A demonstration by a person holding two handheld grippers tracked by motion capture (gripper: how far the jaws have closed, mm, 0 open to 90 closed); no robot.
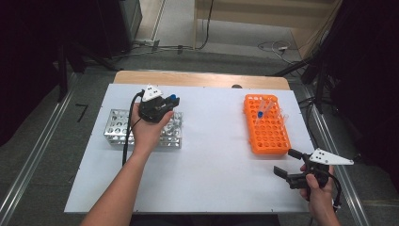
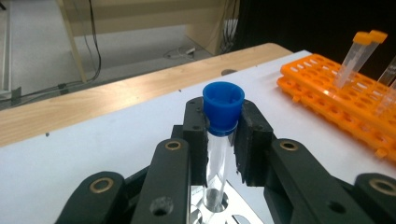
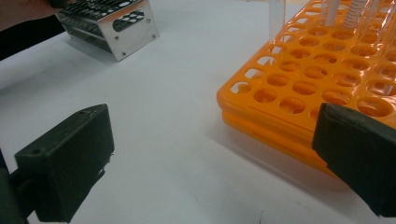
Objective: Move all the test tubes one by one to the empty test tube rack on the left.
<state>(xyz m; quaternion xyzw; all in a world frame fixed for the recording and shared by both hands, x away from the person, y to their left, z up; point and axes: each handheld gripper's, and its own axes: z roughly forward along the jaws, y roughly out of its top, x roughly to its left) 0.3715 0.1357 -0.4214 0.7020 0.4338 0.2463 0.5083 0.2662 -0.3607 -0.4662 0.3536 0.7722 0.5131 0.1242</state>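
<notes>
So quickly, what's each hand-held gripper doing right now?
Left hand-held gripper: closed on a blue-capped tube over the metal rack.
Right hand-held gripper: open, holding nothing.

The high view looks forward and down over the whole table (image 1: 202, 165). The left gripper view sits close behind its jaws, facing across the table toward the orange rack (image 2: 336, 88). The right gripper view hovers low beside that rack (image 3: 317, 84) — the metal rack (image 3: 116, 23) lies beyond — both shared with the high view.
</notes>
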